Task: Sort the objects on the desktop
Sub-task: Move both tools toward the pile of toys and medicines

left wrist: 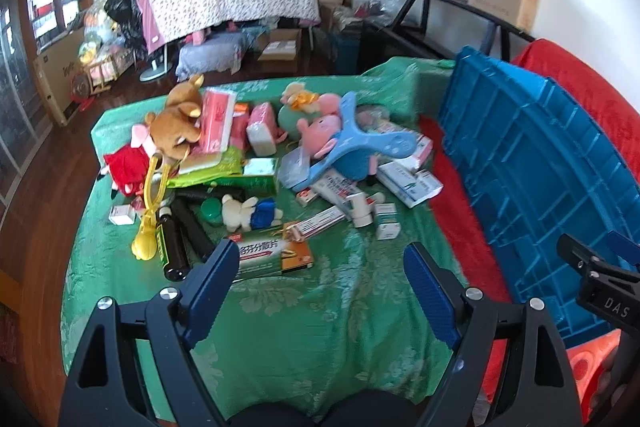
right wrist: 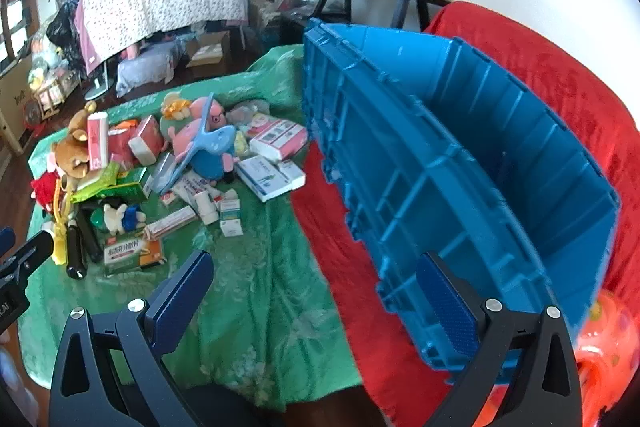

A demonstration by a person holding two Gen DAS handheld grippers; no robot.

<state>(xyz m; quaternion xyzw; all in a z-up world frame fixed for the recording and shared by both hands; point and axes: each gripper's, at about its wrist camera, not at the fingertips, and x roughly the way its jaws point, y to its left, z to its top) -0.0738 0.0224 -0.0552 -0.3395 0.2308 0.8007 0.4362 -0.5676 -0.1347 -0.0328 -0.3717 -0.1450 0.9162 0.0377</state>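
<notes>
Spreading across the far half of a desk covered by a green cloth [left wrist: 304,311], a heap of small things is seen. At the far left edge a brown plush bear [left wrist: 180,125] lies against a pink tissue pack [left wrist: 216,123], with a red plush toy [left wrist: 126,167] just beside it. Near the middle of the far edge a pink pig plush [left wrist: 320,135] is crossed by a light blue plastic piece [left wrist: 360,143]. White medicine boxes [left wrist: 408,183] are scattered toward the right edge, next to a red cloth [left wrist: 460,227]. Nearer the front, a green and orange medicine box [left wrist: 272,255] lies flat, with a small white bear in blue [left wrist: 252,213] just behind it and a dark bottle [left wrist: 172,247] and a yellow plastic toy [left wrist: 150,211] to its left.

A blue plastic crate [right wrist: 460,187] is set on the red cloth at the right edge, tilted, its open inside visible from the right wrist view.

The left gripper [left wrist: 320,279] is held wide above the bare cloth at the front, nothing between its fingers. The right gripper [right wrist: 316,299] is likewise spread wide and empty, at the near corner of the crate.
</notes>
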